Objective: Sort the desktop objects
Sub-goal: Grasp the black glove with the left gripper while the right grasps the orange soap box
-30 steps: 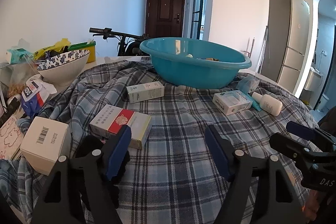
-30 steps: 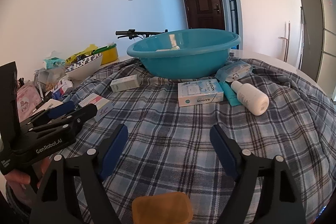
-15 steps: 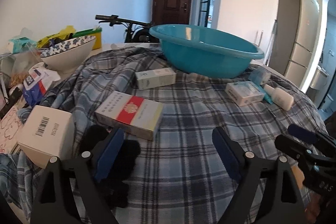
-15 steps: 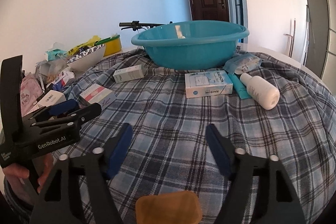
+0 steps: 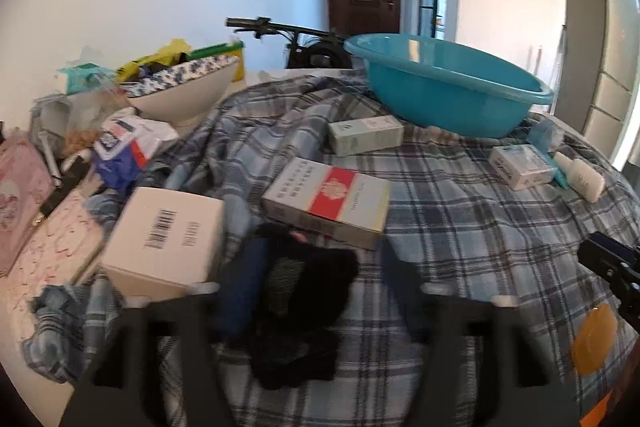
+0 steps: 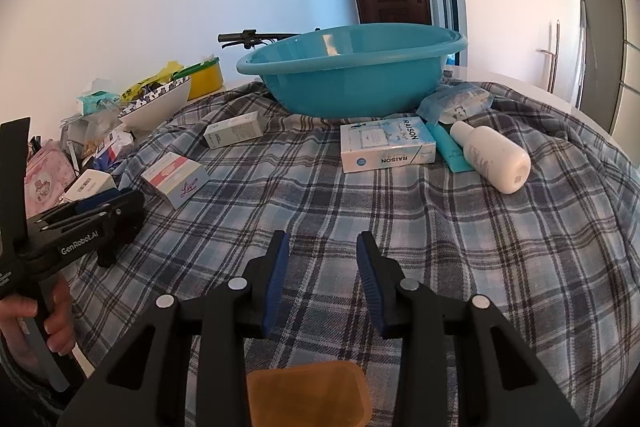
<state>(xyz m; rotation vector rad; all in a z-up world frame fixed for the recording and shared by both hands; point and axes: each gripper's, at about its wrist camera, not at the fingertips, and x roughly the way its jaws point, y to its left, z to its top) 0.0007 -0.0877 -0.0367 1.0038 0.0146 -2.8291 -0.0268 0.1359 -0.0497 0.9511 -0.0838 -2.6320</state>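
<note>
On the left of the bench, my left hand (image 6: 36,323) is wrapped round the handle, and the left hand-held gripper (image 5: 320,259) is tilted down at the plaid cloth (image 6: 400,219). Its jaws stand wide apart and have just been opening. A dark fabric lump (image 5: 304,291) lies between them; the blur hides whether a pad touches it. The white barcode box (image 5: 168,235) is just left of the tips, and the red-and-white box (image 5: 328,203) is just ahead. Further back is a pale green box (image 5: 366,135), then the teal basin (image 5: 448,87). Centre-right, the right hand-held gripper (image 6: 320,259) also tilts down over bare cloth. Its jaws have just been closing and are drawn together, with only a narrow gap and nothing in it. Ahead and right are the RAISON box (image 6: 386,145) and a white bottle (image 6: 492,157) on its side.
</note>
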